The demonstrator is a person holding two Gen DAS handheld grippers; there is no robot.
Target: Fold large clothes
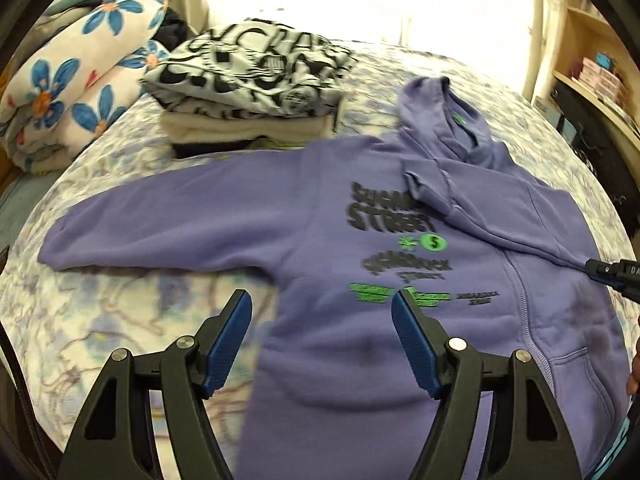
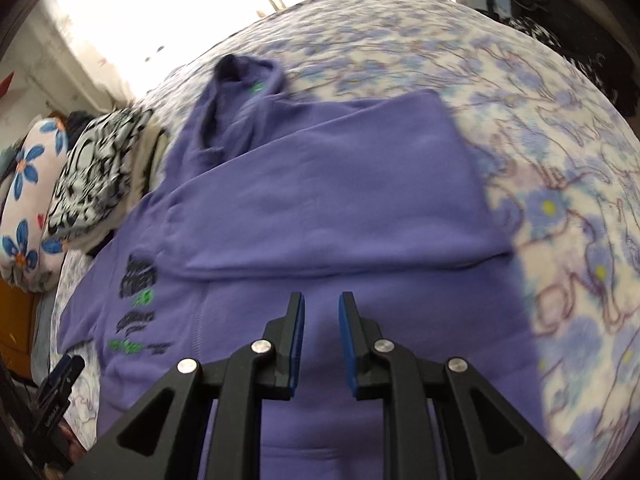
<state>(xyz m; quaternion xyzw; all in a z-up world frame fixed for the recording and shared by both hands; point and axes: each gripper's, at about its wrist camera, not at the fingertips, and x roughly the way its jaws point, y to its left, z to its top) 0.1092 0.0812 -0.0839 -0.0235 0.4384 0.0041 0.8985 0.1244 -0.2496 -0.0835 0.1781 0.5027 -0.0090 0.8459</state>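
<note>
One bed (image 1: pixel 120 320) with a blue floral cover carries every item in view. Largest on it is the purple hoodie (image 1: pixel 340 208), lying flat with its printed side up, the hood (image 1: pixel 440 120) toward the far edge. Its sleeve on the right-gripper side is folded across the chest; the other sleeve (image 1: pixel 140 224) extends straight out over the cover. Beyond that sleeve stands a stack of folded clothes (image 1: pixel 256 92), black-and-white print on top, with a flowered blanket roll (image 1: pixel 80 92) beside it.

Left gripper (image 1: pixel 322 304): jaws spread wide and holding nothing, hovering above the hoodie's lower edge, one finger over bare cover. Right gripper (image 2: pixel 322 304): jaws parted by a narrow gap, nothing visibly clamped, poised over the hoodie's lower body below the folded sleeve (image 2: pixel 340 192).
</note>
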